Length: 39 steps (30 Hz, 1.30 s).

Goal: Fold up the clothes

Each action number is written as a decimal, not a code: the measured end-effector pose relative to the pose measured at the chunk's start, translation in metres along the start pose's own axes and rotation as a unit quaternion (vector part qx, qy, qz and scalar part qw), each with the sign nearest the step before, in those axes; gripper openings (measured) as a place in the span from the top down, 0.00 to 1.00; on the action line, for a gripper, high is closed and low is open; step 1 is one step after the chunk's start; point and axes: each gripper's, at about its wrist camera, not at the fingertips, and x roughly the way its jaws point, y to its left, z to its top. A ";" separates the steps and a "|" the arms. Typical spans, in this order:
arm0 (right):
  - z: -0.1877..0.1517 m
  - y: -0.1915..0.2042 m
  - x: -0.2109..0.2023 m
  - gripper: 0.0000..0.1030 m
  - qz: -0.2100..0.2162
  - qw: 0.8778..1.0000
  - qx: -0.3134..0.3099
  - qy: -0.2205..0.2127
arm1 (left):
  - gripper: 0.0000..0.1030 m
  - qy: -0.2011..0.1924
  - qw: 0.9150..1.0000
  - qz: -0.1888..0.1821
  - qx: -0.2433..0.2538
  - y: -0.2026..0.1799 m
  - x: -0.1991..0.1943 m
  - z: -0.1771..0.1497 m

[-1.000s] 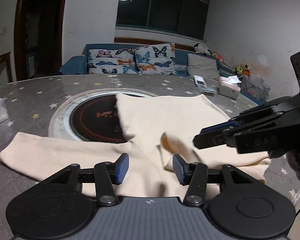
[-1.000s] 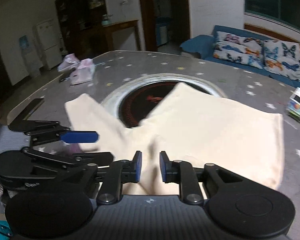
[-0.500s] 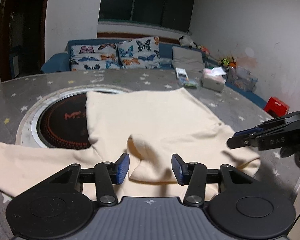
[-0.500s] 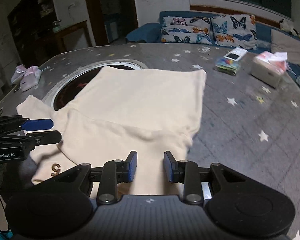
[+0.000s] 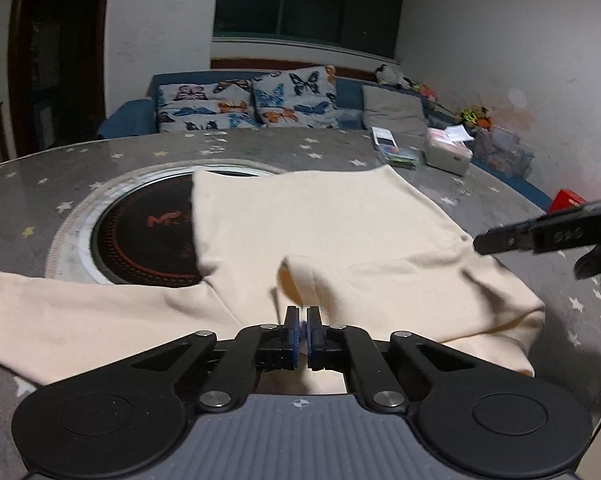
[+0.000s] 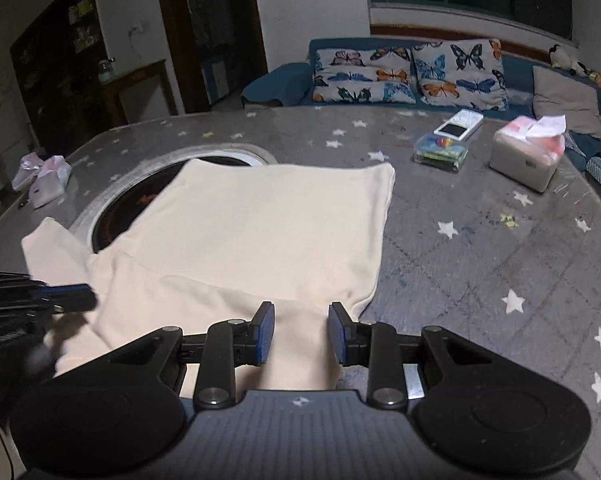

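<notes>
Left hand-held gripper (image 5: 302,326) over cream garment (image 5: 320,232)

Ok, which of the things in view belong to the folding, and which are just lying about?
In the job:
cream garment
left gripper, jaws closed
right gripper, jaws open

Lying about:
tissue box
clear plastic box
phone
pink bundle
round hob

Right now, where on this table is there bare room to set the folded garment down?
Bare star-print table lies right of the cream garment, in front of the tissue box and clear case. The left side is crowded: the inset round burner, a spread sleeve.
</notes>
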 end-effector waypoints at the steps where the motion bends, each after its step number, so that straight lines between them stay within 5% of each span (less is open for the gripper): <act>1: -0.001 -0.001 0.005 0.72 -0.002 1.000 -0.001 0.005 | 0.97 0.000 1.000 0.005 -0.001 0.001 -0.002 0.000; 17: -0.002 0.056 0.024 0.71 0.025 0.994 -0.099 0.025 | 0.93 0.009 0.997 0.058 -0.050 0.039 -0.020 -0.002; 22: 0.003 0.085 0.032 0.72 0.043 0.990 -0.136 0.023 | 0.79 0.001 0.992 0.096 -0.077 0.066 -0.030 -0.004; 34: 0.011 0.147 0.053 0.72 0.067 0.975 -0.210 0.013 | 0.51 -0.023 0.969 0.204 -0.139 0.131 -0.050 -0.004; 39: 0.006 0.159 0.057 0.72 0.079 0.972 -0.222 0.015 | 0.50 -0.028 0.955 0.245 -0.167 0.156 -0.052 -0.005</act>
